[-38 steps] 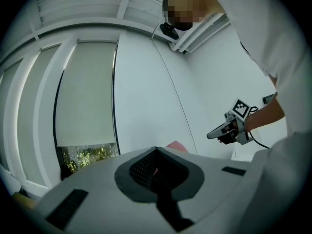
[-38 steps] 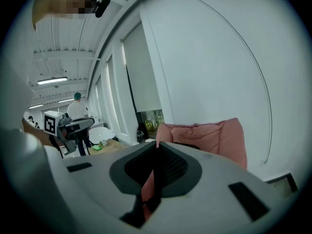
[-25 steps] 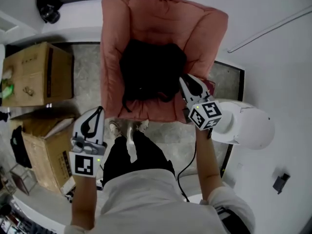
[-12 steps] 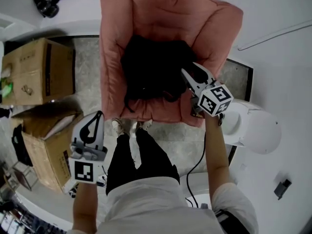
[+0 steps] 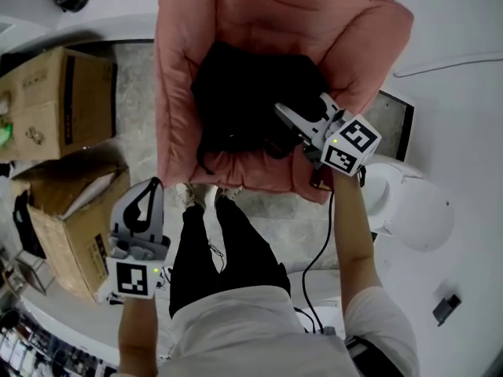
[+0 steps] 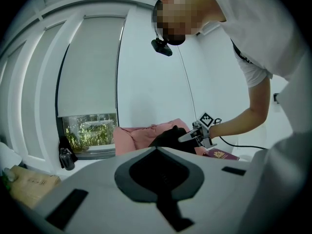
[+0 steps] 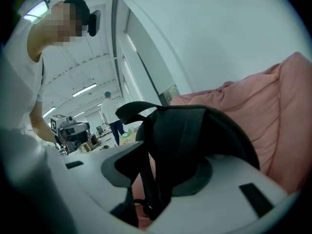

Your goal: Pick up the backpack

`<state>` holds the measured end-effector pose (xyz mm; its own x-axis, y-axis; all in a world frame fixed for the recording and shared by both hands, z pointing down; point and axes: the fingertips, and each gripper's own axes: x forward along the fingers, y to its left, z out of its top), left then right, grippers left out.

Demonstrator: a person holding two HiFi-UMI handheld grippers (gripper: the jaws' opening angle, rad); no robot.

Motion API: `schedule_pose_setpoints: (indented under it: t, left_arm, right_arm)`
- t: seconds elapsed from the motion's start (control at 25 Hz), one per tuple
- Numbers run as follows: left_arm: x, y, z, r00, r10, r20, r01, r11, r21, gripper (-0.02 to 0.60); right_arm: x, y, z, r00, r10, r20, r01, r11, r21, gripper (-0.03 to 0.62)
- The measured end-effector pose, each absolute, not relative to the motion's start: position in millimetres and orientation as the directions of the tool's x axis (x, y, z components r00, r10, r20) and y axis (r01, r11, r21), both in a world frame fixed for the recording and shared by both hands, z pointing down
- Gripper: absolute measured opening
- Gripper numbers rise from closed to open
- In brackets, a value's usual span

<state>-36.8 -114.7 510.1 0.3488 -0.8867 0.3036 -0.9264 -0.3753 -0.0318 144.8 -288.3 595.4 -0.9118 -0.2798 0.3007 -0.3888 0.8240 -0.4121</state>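
The backpack [image 5: 251, 93] lies on the chair [image 5: 322, 22]. The right claw [image 7: 170, 157] has dropped closer to it, jaws just spread, a strap [image 7: 146, 179] between them. The left claw [image 5: 149, 191], pressed together, hangs before the chair.

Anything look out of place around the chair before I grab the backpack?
A maroon passport-like booklet lies loose by a front corner of the pink cushioned chair, an odd spot. The black backpack sits slumped on the seat; nothing spilled.

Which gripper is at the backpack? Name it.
The right gripper: its fingers have just been opening around a strap of the black backpack; the left gripper hangs shut, away from it.
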Motion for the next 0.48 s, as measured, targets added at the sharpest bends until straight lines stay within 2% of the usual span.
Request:
schedule_pose_setpoints:
  t: [0.48]
  left_arm:
    - [-47.3, -108.1, 509.7, 0.321, -0.892, 0.318, -0.937, -0.349, -0.034, 0.017]
  right_arm:
    - [138.0, -291.0, 582.2, -0.941, -0.244, 0.236, -0.329, 0.828, -0.454, 0.173]
